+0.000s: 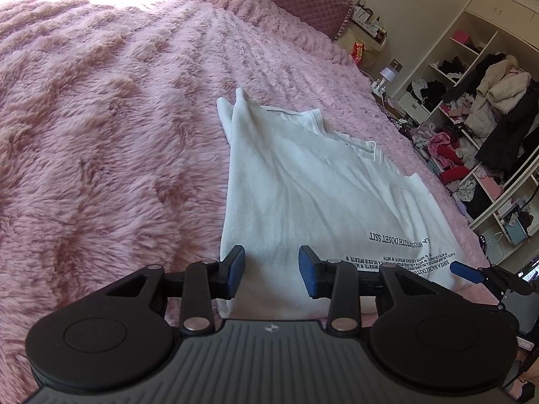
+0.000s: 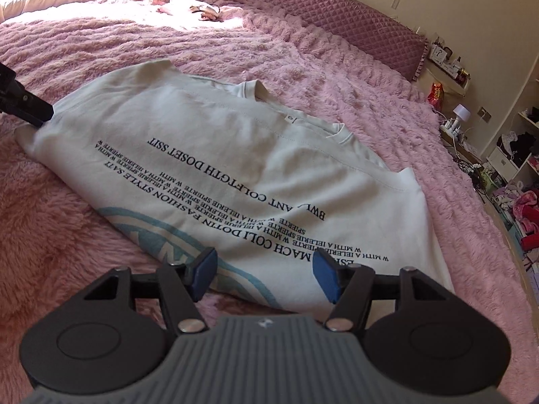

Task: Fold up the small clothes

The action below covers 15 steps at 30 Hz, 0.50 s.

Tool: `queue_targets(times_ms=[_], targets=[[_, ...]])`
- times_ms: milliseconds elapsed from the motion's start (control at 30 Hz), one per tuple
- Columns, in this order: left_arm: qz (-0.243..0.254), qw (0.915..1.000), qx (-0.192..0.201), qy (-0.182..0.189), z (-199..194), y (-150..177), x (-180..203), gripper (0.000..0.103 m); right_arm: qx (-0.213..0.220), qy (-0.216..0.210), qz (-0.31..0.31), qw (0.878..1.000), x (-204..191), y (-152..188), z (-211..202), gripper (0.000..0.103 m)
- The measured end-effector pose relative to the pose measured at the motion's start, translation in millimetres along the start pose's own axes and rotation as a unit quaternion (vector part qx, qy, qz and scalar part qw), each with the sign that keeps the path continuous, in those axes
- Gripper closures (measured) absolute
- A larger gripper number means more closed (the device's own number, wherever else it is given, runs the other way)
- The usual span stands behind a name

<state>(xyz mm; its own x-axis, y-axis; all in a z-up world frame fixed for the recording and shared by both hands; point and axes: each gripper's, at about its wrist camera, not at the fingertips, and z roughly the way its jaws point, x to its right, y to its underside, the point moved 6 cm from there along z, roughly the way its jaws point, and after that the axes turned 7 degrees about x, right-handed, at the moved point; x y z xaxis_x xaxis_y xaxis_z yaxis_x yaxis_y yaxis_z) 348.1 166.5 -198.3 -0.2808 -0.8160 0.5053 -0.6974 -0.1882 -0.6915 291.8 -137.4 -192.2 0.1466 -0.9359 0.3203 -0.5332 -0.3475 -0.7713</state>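
A white T-shirt (image 1: 303, 185) with black lettering and a pale blue print lies flat on the pink fluffy bed cover (image 1: 101, 134), collar away from me. My left gripper (image 1: 272, 269) hovers open over the shirt's near left edge, and the cloth lies untouched between its blue pads. In the right wrist view the same shirt (image 2: 235, 141) fills the middle. My right gripper (image 2: 266, 272) stands open above its near hem by the blue print, with nothing pinched. A black finger (image 2: 30, 109) of the left gripper shows at the shirt's left corner.
A quilted purple headboard (image 2: 353, 23) runs along the far side. A small garment (image 2: 202, 10) lies on the sunlit far part of the bed. To the right are a nightstand with a lamp (image 2: 460, 114) and open shelves (image 1: 471, 128) full of clothes.
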Motion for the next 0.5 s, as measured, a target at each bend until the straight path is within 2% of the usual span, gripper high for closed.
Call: queue_targets(times_ms=[67, 133, 233, 400, 500], targets=[[0.004, 1.0000, 0.009, -0.002, 0.2, -14.4, -3.9, 0.050, 0.030, -0.014, 0.010, 0.999, -10.6, -15.9, -9.2, 0.043], [-0.002, 0.9999, 0.011, -0.010, 5.4, -29.0, -11.8, 0.050, 0.055, -0.042, -0.018, 0.997, -42.4, -33.0, -15.8, 0.043], [-0.036, 0.9993, 0.009, -0.005, 17.1, -46.4, -28.0, 0.050, 0.082, -0.084, -0.052, 0.992, -91.6, -44.9, -19.3, 0.043], [-0.108, 0.9937, -0.003, 0.030, 46.8, -59.1, -51.8, 0.050, 0.097, -0.151, -0.099, 0.979, -162.1, -49.7, -18.3, 0.043], [-0.127, 0.9912, -0.022, 0.026, 72.3, -60.7, -61.7, 0.050, 0.111, -0.163, -0.147, 0.969, -198.2, -48.7, -12.9, 0.043]])
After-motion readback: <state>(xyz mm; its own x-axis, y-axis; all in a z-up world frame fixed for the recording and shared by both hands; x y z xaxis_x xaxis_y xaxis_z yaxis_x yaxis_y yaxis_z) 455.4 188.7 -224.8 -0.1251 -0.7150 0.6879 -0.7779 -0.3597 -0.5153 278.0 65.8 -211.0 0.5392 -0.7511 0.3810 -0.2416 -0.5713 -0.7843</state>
